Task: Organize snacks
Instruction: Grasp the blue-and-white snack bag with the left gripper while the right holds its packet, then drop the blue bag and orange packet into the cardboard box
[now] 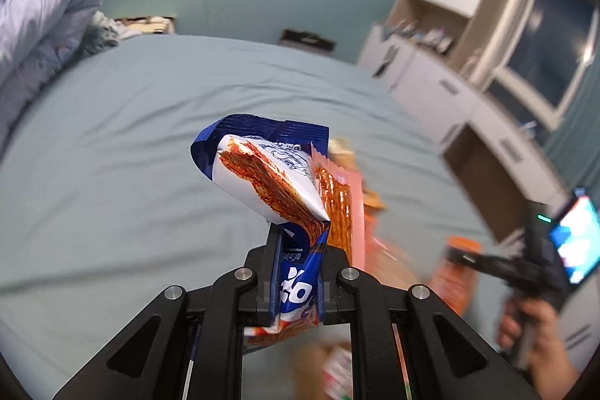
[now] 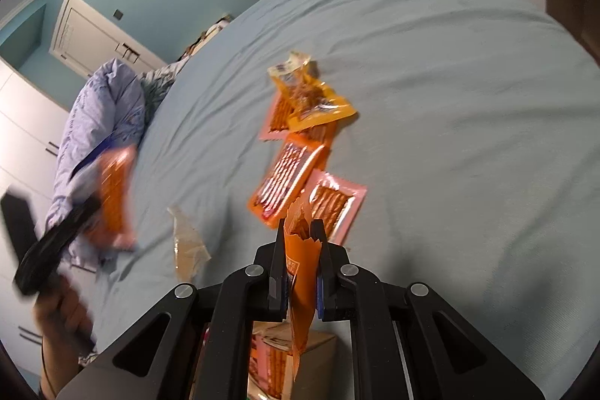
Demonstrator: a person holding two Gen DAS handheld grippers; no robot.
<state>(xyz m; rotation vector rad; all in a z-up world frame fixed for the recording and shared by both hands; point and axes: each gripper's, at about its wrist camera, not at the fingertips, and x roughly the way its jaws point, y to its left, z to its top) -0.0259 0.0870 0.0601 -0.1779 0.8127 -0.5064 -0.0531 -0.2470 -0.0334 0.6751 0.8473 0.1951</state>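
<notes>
My left gripper (image 1: 300, 242) is shut on a crumpled blue-and-white snack packet (image 1: 262, 175), held up over the bed. A pink packet of orange sticks (image 1: 339, 205) stands against its right side; I cannot tell whether it is gripped too. In the right wrist view the left gripper (image 2: 75, 216) is a blur at the left. My right gripper (image 2: 302, 227) is shut on a torn orange packet (image 2: 300, 272). Beyond it on the bed lie a yellow packet (image 2: 311, 96), an orange packet (image 2: 285, 179) and a pink packet (image 2: 333, 205). A cardboard box (image 2: 318, 351) with packets sits under the right gripper.
A pale blue sheet (image 2: 450, 100) covers the bed. Piled bedding (image 1: 45, 25) lies at its far left, and white cabinets (image 1: 450, 89) line the right side. A clear wrapper (image 2: 187, 246) lies near the front. A hand (image 1: 532, 336) grips the right tool's handle.
</notes>
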